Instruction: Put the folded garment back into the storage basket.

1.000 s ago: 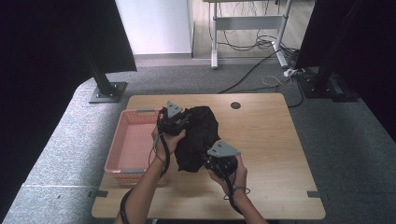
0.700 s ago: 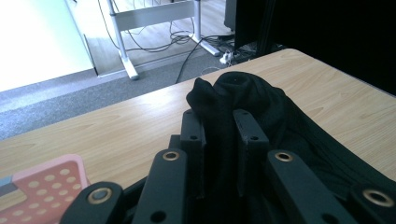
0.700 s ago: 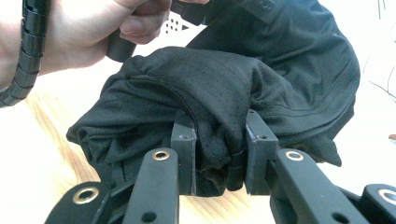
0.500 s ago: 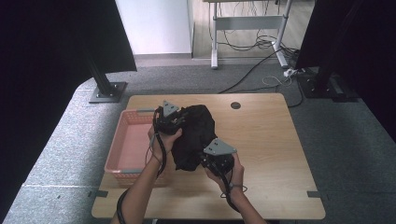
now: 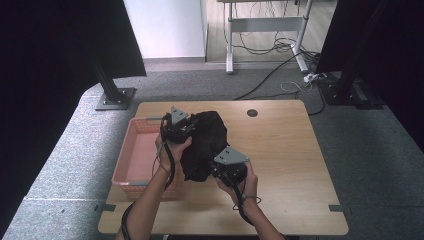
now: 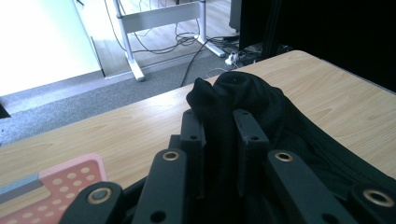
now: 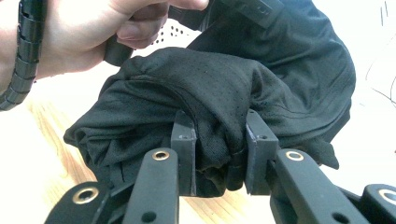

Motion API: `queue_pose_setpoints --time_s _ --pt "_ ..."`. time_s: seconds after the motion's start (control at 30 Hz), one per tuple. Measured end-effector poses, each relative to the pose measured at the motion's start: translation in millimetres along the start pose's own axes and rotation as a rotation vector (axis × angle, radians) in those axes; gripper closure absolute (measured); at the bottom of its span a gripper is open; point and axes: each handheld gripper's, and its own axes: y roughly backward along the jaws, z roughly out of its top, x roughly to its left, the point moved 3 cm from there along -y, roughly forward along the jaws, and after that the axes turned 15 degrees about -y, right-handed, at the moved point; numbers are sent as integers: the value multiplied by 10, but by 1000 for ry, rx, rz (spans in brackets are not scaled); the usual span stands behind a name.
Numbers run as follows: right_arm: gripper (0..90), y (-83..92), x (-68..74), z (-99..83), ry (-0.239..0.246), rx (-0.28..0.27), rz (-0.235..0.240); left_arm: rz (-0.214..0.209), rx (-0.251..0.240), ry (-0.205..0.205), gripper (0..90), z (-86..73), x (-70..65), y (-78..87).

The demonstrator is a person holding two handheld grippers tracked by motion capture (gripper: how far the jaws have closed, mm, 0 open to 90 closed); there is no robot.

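A black mesh garment (image 5: pixel 205 142) lies bunched on the wooden table (image 5: pixel 280 150), held at both ends. My left gripper (image 5: pixel 182 127) is shut on its far end beside the pink basket; in the left gripper view the cloth (image 6: pixel 243 100) bulges up between the pinching fingers (image 6: pixel 194 135). My right gripper (image 5: pixel 222 170) is shut on the near end. In the right gripper view a thick fold of the garment (image 7: pixel 219 102) is squeezed between the fingers (image 7: pixel 184 140), with the left hand (image 7: pixel 84 32) farther off.
A pink perforated basket (image 5: pixel 137 150) stands on the table's left side, right next to the left hand. A round cable hole (image 5: pixel 252 113) sits near the table's far edge. Bare wood stretches to the right. Beyond the table are a desk frame (image 5: pixel 265 22) and floor cables.
Both hands have shifted slightly left with the garment still held between them; both grips are unchanged.
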Motion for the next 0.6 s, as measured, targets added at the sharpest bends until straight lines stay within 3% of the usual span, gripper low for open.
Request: queue_pose_setpoints --time_s 0.6 --pt "707 -103 118 39 9 0 10 15 6 6 758 -63 93 52"
